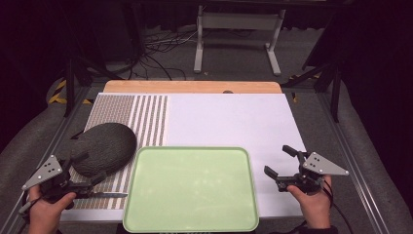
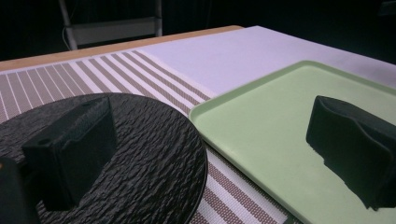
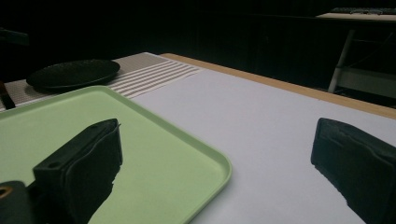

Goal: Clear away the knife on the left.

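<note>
Jaws spread wide and holding nothing, the left gripper (image 1: 90,168) hovers at the near edge of a dark textured plate (image 1: 103,147), one jaw over the plate's rim and the other over the striped placemat (image 1: 146,119) beside it. The plate rests flat on that placemat at the left of the desk (image 1: 195,87), just beside the left rim of a pale green tray (image 1: 191,225) that sits empty at the near centre. In the left gripper view, the plate (image 2: 154,149) lies behind the left jaw and the tray (image 2: 261,126) behind the right. The right gripper (image 1: 281,160), in the person's right hand (image 1: 311,202), is likewise wide open and empty, held above the white mat (image 1: 229,119) just off the tray's right rim. A metal stand (image 1: 238,36) is on the floor beyond the desk.
</note>
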Demonstrator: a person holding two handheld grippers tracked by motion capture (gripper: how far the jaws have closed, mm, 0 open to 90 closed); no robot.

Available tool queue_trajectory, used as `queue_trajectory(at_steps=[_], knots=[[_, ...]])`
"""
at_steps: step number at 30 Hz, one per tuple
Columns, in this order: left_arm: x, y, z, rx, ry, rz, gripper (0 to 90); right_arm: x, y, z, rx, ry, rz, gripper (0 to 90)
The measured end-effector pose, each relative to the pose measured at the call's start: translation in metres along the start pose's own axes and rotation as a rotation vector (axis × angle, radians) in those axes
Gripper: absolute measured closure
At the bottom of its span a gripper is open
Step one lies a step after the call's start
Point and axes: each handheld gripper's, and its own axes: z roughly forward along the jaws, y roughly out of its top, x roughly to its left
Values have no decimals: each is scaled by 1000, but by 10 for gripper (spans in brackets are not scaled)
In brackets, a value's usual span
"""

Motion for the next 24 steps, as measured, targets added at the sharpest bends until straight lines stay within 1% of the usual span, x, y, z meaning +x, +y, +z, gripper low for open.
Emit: queue_trajectory(at_steps=[2,10,15,19,20,21,22,23,24], knots=[[1,1,-2,-11,-4,-4,30,0,0,0,2,1,-1,29],[0,2,-3,-13,-11,5,37,0,-1,0,2,-4,-2,27],[0,3,-3,-8,-13,13,33,0,-1,1,7,-2,-2,27],[0,6,-2,-1,-20,8,37,1,-1,2,10,2,-2,27],[1,8,-1,4,-32,5,37,0,-1,2,10,1,-2,27],[2,11,0,22,-33,15,39,0,-1,1,10,-1,-2,27],[2,13,0,48,-25,36,39,0,-1,1,9,-4,-2,27],[2,15,0,64,-27,53,38,0,-1,2,9,-3,-1,27],[3,18,0,75,-32,60,37,0,-1,2,9,-2,0,27]])
